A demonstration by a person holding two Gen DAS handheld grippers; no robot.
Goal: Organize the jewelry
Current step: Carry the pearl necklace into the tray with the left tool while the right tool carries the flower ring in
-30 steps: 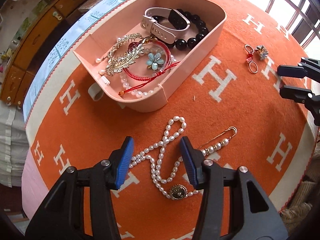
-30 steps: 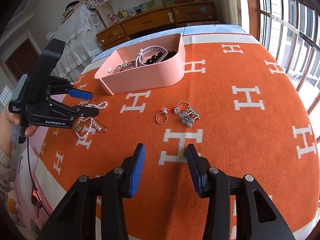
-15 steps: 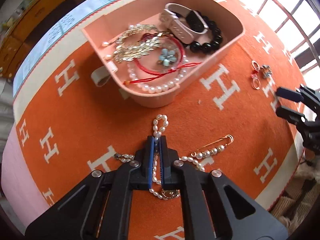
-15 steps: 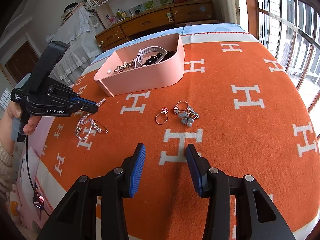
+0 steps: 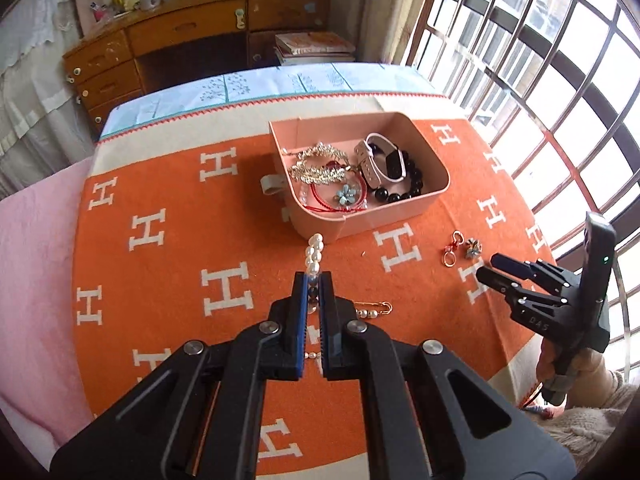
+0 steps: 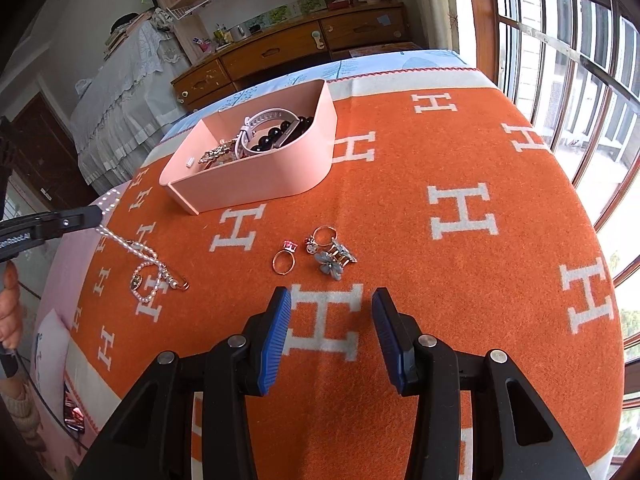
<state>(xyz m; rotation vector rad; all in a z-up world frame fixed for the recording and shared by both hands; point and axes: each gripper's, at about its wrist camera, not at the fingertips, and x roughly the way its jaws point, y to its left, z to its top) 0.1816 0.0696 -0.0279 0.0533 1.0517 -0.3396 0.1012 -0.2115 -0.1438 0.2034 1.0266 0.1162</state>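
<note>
My left gripper (image 5: 314, 280) is shut on a pearl necklace (image 5: 313, 254) and holds its top end above the orange blanket. In the right wrist view the necklace (image 6: 138, 250) hangs from that gripper (image 6: 98, 214), its lower end and pendant still on the blanket. A pink jewelry box (image 5: 400, 208) holds a watch, black beads, gold pieces and red cords. My right gripper (image 6: 330, 324) is open and empty, just short of a gold ring (image 6: 283, 261) and a blue flower brooch cluster (image 6: 332, 258).
A gold pearl pin (image 5: 374, 311) lies on the blanket beside the left gripper. The blanket (image 6: 460, 280) covers a bed. A wooden dresser (image 5: 192, 40) stands behind, and barred windows (image 5: 540, 60) are on the right.
The left gripper closed on the pearl necklace and lifted its upper end off the blanket, tilting up to face the box. The right gripper stayed still and open.
</note>
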